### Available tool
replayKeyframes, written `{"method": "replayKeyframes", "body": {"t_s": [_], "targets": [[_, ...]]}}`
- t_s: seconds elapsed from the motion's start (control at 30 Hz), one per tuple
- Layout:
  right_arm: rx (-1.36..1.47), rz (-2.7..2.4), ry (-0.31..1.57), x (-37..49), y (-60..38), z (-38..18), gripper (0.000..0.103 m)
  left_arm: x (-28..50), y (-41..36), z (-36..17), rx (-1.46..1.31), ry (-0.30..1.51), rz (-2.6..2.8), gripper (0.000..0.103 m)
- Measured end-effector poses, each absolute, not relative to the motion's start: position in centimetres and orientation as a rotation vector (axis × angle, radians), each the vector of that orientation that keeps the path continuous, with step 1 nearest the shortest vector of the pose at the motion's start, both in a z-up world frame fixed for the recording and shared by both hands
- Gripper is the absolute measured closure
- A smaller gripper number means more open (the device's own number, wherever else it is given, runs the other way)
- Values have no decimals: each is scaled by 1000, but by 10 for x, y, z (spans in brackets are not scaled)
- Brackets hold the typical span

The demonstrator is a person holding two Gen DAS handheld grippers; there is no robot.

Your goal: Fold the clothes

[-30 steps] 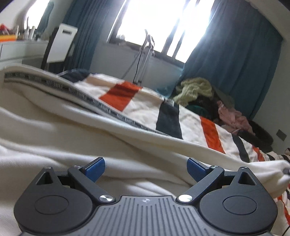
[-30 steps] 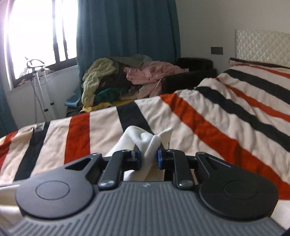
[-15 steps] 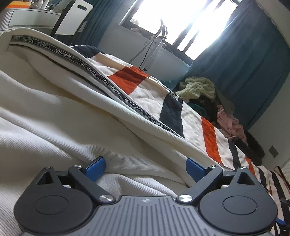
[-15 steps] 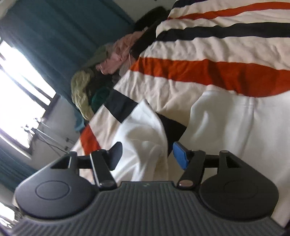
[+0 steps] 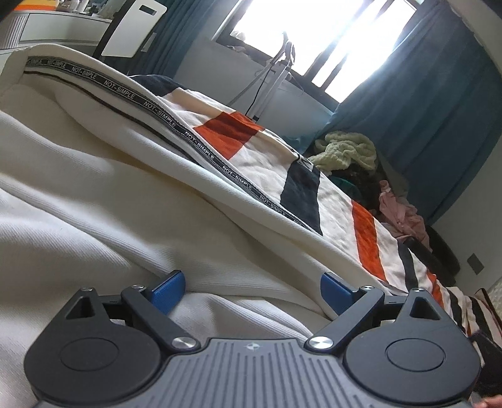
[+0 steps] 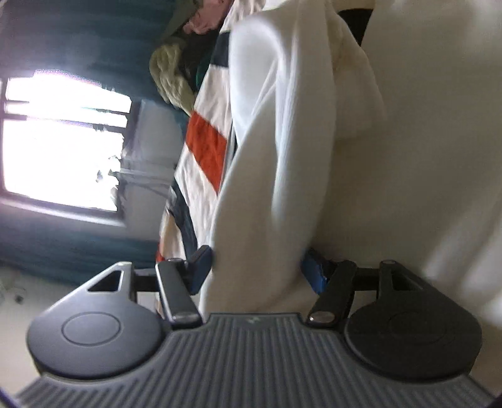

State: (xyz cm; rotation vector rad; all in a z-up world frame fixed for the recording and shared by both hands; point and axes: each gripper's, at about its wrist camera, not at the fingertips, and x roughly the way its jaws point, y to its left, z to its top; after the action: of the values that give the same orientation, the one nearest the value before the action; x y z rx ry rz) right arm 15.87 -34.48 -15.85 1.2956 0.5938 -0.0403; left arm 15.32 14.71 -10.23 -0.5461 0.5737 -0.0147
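A cream ribbed garment [image 5: 131, 201] with a black "NOT-SIMPLE" tape stripe [image 5: 200, 147] lies spread on the striped bed. My left gripper [image 5: 252, 290] is open, low over the cloth, with fabric between its blue pads but not pinched. In the right wrist view the camera is rolled sideways. My right gripper [image 6: 259, 271] is open, and a white sleeve-like fold of the garment [image 6: 276, 150] runs loosely between its fingers.
The bed has an orange, navy and cream striped blanket [image 5: 307, 194]. A pile of other clothes [image 5: 348, 153] sits on a dark chair by the blue curtains. A stand [image 5: 276, 72] is under the bright window. A white desk [image 5: 56, 28] is at far left.
My right gripper opened and let go of the white fold, then rolled sideways and moved close over the garment. My left gripper stayed open and tilted slightly.
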Motion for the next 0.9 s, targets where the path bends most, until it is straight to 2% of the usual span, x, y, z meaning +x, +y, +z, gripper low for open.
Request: {"method": "replayKeyframes", "body": {"t_s": [0.17, 0.2, 0.23, 0.27, 0.3, 0.5, 0.73, 0.9], "targets": [[1282, -147, 477, 160, -383, -152, 39, 152, 149, -103, -563, 572, -15, 8], [1278, -168, 454, 160, -390, -150, 49, 153, 149, -103, -563, 572, -13, 8], [1275, -190, 430, 161, -398, -149, 70, 153, 149, -104, -563, 572, -11, 8], [1271, -211, 407, 161, -406, -147, 79, 154, 149, -104, -563, 572, -9, 8], [1267, -232, 383, 161, -413, -146, 83, 155, 148, -104, -562, 572, -8, 8], [1239, -320, 260, 156, -454, -136, 86, 155, 144, -104, -532, 572, -1, 7], [1324, -430, 285, 131, -474, -157, 85, 153, 142, -102, -532, 573, 1, 7], [1324, -440, 330, 131, -468, -150, 84, 152, 141, -101, -534, 575, 0, 7]]}}
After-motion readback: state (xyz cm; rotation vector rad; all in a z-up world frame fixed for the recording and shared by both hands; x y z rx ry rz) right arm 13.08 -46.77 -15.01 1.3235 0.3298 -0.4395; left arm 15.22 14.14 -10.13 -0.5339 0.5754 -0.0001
